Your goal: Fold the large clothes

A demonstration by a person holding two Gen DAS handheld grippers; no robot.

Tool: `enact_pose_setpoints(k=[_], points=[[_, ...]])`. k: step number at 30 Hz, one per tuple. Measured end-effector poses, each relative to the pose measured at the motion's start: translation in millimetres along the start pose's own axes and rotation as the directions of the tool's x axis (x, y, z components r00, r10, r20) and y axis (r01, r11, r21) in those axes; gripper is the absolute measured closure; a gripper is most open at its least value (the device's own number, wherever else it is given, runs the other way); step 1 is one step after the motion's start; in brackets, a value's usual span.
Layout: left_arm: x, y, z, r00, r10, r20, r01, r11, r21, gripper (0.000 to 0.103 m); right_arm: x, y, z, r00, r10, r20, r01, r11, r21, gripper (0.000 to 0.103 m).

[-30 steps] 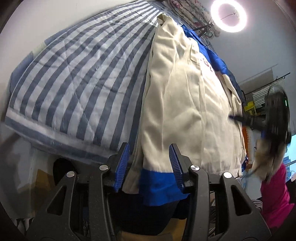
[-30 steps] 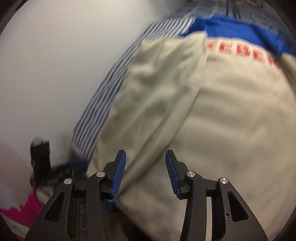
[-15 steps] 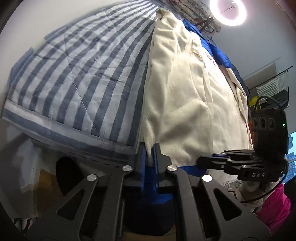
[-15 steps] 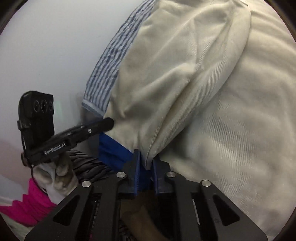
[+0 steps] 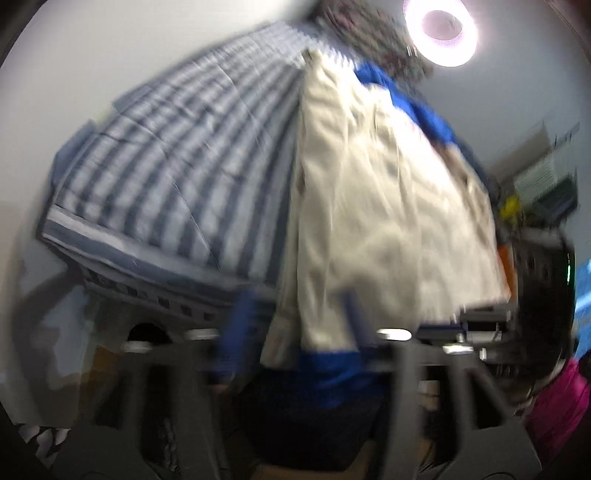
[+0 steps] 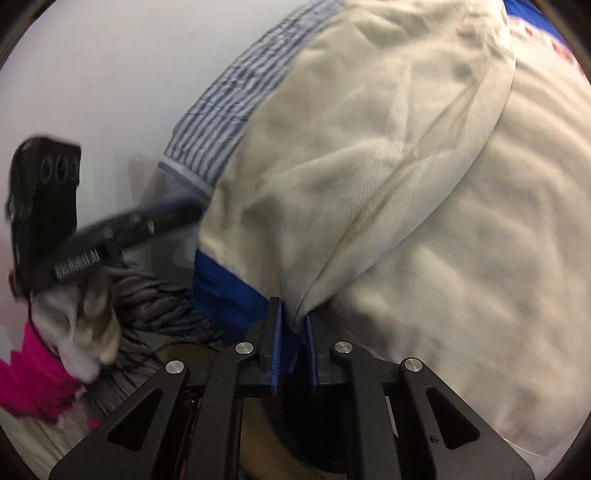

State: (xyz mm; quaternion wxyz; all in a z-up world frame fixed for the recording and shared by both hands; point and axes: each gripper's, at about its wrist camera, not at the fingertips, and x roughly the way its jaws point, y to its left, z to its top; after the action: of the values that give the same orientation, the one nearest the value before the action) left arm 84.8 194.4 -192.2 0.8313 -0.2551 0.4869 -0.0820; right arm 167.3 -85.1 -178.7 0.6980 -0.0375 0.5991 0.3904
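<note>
Cream jacket (image 6: 369,166) looked soft, floppy; best gripped at its hem, where right tool (image 6: 293,332) pinched it, opening slightly; left tool (image 5: 295,332), blurred, spread apparently wide.

Jacket (image 5: 388,206) on the quilt (image 5: 177,177), quilt to its left, lamp (image 5: 441,27) behind.

**Blurred, hidden, cut off**

Left wrist view smeared throughout: blue fingers (image 5: 236,343) mere streaks, shelf clutter (image 5: 543,192) unreadable. Red lettering (image 6: 546,35) on cream garment (image 6: 406,184) cut by right view's edge. Gloved hand (image 6: 88,314) blurred.
</note>
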Motion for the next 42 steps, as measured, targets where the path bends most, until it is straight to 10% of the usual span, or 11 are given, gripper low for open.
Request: enact_pose_setpoints(k=[9,14,30,35,42], points=[[34.1,13.1,21.1,0.995,-0.056,-0.077,0.049,0.995,-0.091,0.040,-30.8,-8.7,12.0,0.977,-0.019,0.211,0.023,1.000,-0.017,0.091],[35.5,15.8,13.8,0.994,-0.067,-0.087,0.059,0.994,-0.092,0.040,17.8,-5.7,11.7,0.991,-0.096,0.096,0.104,0.992,-0.076,0.090],[62.1,44.0,-21.5,0.967,-0.183,-0.178,0.133,0.956,-0.261,0.038,16.5,-16.4,7.0,0.993,-0.073,0.094,0.080,0.995,-0.068,0.090],[40.2,26.6,-33.2,0.976,-0.150,-0.159,0.119,0.975,-0.186,0.082,16.9,-17.5,6.4,0.993,-0.072,0.091,0.078,0.995,-0.063,0.090],[23.0,10.0,-36.3,0.984,-0.141,-0.109,0.130,0.986,-0.100,0.083,22.1,-14.8,11.5,0.994,-0.082,0.075,0.087,0.995,-0.058,0.090]])
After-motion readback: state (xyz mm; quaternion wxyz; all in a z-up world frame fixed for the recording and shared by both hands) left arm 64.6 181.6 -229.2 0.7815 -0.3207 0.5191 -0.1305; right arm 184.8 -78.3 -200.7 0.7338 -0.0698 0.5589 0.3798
